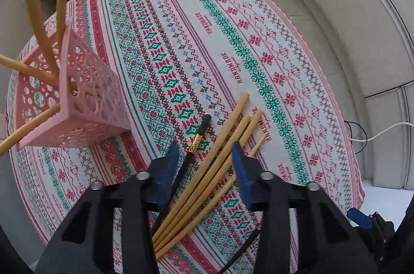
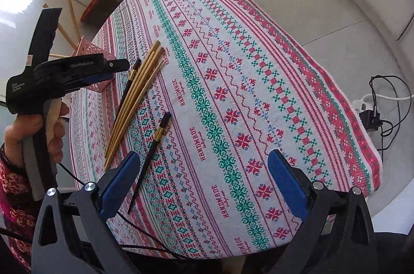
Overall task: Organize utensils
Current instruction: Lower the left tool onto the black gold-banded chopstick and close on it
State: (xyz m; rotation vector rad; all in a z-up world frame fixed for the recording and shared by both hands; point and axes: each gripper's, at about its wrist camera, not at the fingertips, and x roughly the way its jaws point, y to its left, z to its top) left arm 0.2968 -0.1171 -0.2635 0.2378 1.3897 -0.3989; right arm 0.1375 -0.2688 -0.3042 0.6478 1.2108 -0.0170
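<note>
Currently the left gripper hovers with jaws wide over four bamboo chopsticks lying mid-surface. Beside them lies one black chopstick; a pink holder stands at the surface's edge. The right gripper, jaws wide, holds nothing near another black chopstick.

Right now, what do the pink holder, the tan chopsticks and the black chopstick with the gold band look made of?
Pink holder: likely moulded plastic, matte, with pierced lattice walls. Tan chopsticks: probably bamboo or wood, pale, unpainted, dull. Black chopstick: dark, smooth, perhaps lacquered wood or plastic; its gold band looks metallic, though it may be only printed.
</note>
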